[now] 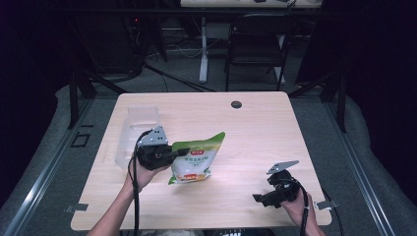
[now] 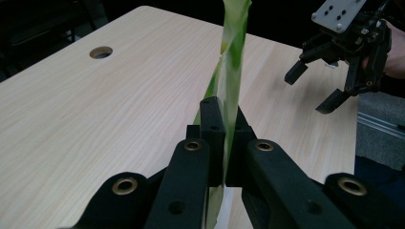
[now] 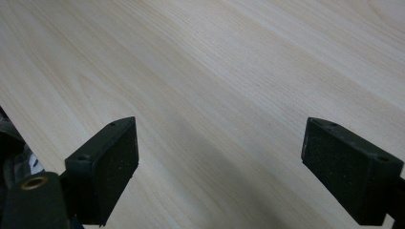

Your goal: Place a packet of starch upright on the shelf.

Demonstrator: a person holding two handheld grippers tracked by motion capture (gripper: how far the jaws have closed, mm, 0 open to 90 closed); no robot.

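Observation:
A green and white snack bag (image 1: 195,156) hangs just above the light wooden table (image 1: 255,128), left of its middle. My left gripper (image 1: 183,152) is shut on the bag's left edge and holds it up. Seen along the left gripper's jaws, the thin bag (image 2: 233,62) stands edge-on, pinched between the two black pads (image 2: 212,124). My right gripper (image 1: 260,199) rests near the table's front right corner, held by a hand. Its jaws stand wide apart over bare wood, with one fingertip (image 3: 107,162) at the left and nothing between them. The right gripper (image 2: 313,88) also shows beyond the bag.
A clear plastic container (image 1: 136,132) lies on the table behind my left hand. A round cable hole (image 1: 236,104) sits near the far edge. Beyond the table stand a dark chair (image 1: 255,44) and a desk leg (image 1: 203,49).

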